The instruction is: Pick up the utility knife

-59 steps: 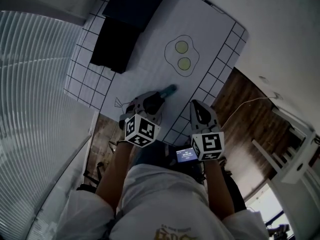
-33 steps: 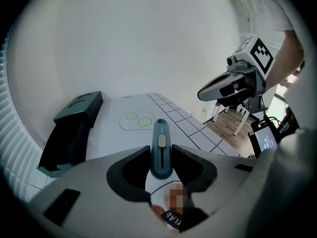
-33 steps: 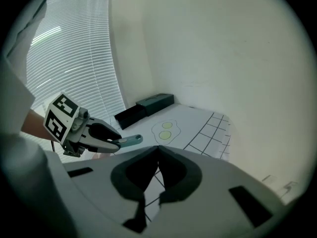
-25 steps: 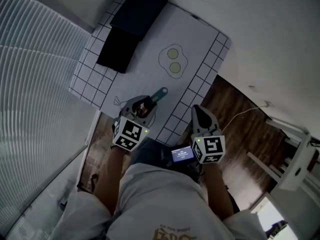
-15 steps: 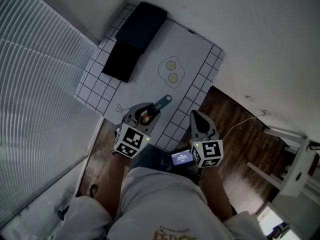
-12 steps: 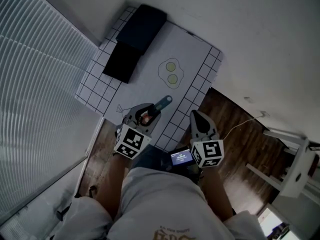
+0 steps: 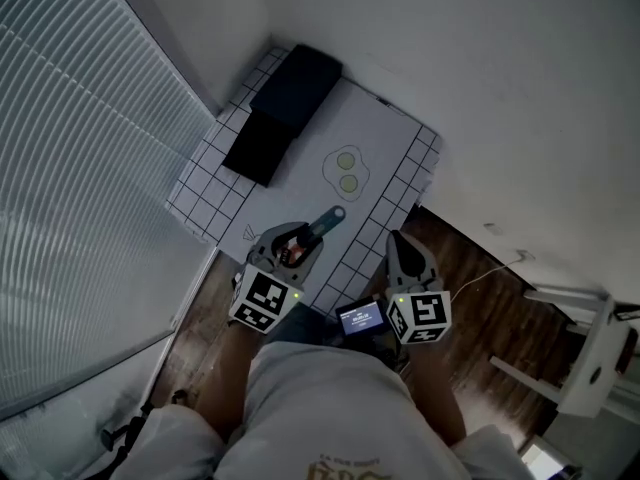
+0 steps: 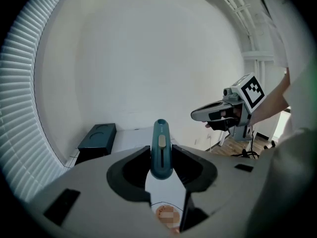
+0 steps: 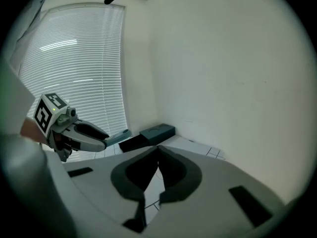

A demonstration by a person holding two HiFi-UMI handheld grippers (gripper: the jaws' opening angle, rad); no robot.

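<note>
While left gripper [image 8: 161,157] jaws clamp teal utility knife [image 8: 161,135], right gripper [image 9: 157,148] jaws meet, empty.

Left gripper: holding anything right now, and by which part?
The utility knife, its near end pinched between the jaws, the rest sticking out forward.

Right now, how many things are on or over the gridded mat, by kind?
Teal utility knife: 1
Dark boxes: 2
Total: 3
</note>
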